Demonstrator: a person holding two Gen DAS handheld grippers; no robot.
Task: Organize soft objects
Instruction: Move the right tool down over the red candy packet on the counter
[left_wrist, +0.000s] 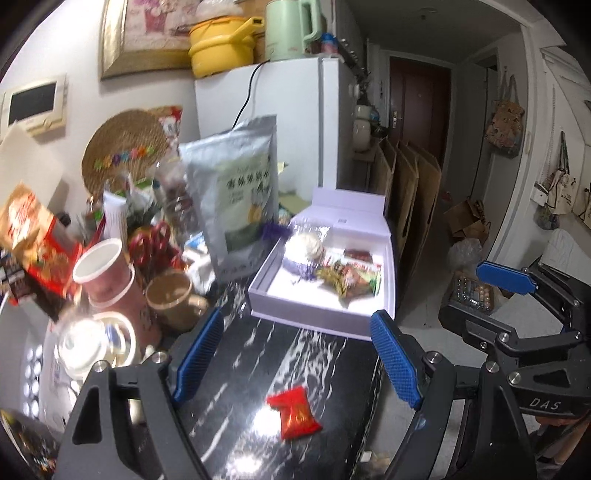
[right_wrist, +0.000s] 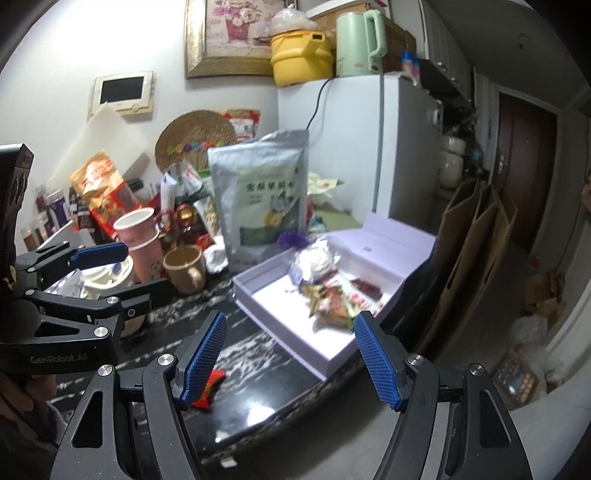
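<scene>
A small red packet (left_wrist: 294, 412) lies on the black marble counter, in front of my left gripper (left_wrist: 295, 356), which is open and empty above it. In the right wrist view the red packet (right_wrist: 211, 387) peeks out behind the left fingertip of my right gripper (right_wrist: 290, 356), also open and empty. Beyond stands an open lilac box (left_wrist: 317, 314) (right_wrist: 280, 328) holding a wrapped white bun (left_wrist: 306, 246) (right_wrist: 317, 260) and several snack packets (left_wrist: 347, 277) (right_wrist: 332, 306). My right gripper (left_wrist: 517, 291) shows at the right in the left wrist view. The left gripper (right_wrist: 110, 271) appears at the left in the right wrist view.
A tall silver pouch (left_wrist: 236, 199) (right_wrist: 266, 195) stands behind the box. Pink cups (left_wrist: 107, 269), a tan mug (left_wrist: 173, 295) (right_wrist: 186, 267) and snack bags crowd the counter's left. A white fridge (right_wrist: 354, 144) rises behind. The counter edge drops to the floor at right, by brown paper bags (right_wrist: 476, 240).
</scene>
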